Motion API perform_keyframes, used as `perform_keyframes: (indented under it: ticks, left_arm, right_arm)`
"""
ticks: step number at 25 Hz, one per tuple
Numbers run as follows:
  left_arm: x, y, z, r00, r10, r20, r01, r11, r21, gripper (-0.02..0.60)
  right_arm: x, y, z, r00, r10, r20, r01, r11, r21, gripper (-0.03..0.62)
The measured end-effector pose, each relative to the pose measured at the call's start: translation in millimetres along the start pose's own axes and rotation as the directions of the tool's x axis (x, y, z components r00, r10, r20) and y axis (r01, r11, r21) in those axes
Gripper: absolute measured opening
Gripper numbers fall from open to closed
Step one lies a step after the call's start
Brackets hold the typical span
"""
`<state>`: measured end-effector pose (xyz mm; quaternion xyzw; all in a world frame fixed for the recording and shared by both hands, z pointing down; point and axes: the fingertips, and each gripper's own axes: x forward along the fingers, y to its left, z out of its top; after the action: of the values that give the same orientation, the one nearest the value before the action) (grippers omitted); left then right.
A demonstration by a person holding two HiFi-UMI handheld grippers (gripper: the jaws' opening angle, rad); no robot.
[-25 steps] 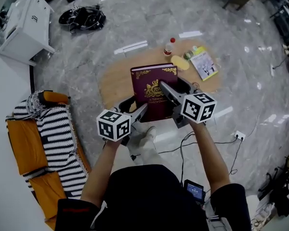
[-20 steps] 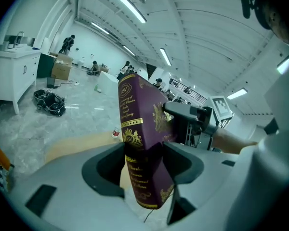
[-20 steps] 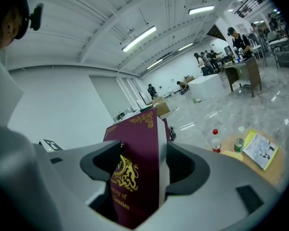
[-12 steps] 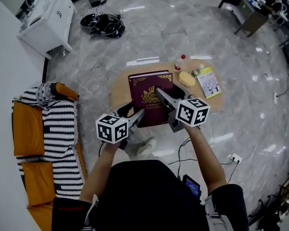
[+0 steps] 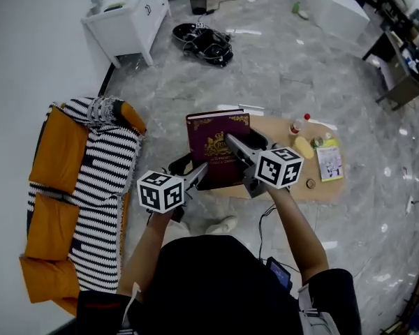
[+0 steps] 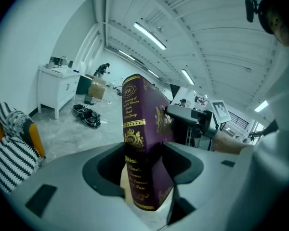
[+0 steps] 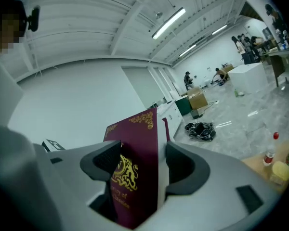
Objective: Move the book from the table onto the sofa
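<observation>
Orange sofa point(image 5: 52, 152) under its striped throw lies well to the left of the maroon book point(image 5: 216, 142), so the left tongs point(image 5: 197, 173), clamped on its spine edge, are nearer. The book is held up over the desk's point(image 5: 293, 187) left end, long axis pointing away from the person, with the right tongs point(image 5: 234, 145) gripping its page edge. Gilt spine lettering seems to begin "Charles"; the rest is illegible.

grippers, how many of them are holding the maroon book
2. The left gripper clamps the maroon book at its spine; the right gripper clamps the opposite, page-side edge. Neither is hidden.
</observation>
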<state>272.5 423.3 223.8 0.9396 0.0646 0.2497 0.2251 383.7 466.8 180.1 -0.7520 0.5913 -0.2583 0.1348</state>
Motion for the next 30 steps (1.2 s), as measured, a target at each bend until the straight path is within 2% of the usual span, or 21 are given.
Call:
perform_keyframes:
  ticks: [3,12,17,24,30]
  left_arm:
    - [-29,43,1,0.997,0.051,0.050,-0.050,0.998,-0.024,0.252]
    - [-109,121,20,0.979,0.156,0.127,-0.145,0.985,-0.093,0.252]
    - [-153,169,29,0.961,0.214,0.176,-0.190,0.971,-0.144,0.252]
    - [-219,238,36,0.934,0.279,0.222,-0.243,0.954,-0.178,0.252]
    - [-275,290,43,0.913,0.313,0.262,-0.259,0.941,-0.219,0.252]
  right_arm:
    - [48,30,-10,0.998,0.059,-0.024,-0.060,0.998,-0.032,0.301]
    - [141,116,-15,0.982,0.166,-0.091,-0.174,0.981,-0.086,0.301]
    - [197,162,-22,0.966,0.225,-0.130,-0.239,0.965,-0.105,0.301]
    - [270,228,-39,0.948,0.279,-0.156,-0.296,0.949,-0.103,0.301]
    - [326,286,-51,0.930,0.313,-0.191,-0.337,0.935,-0.109,0.300]
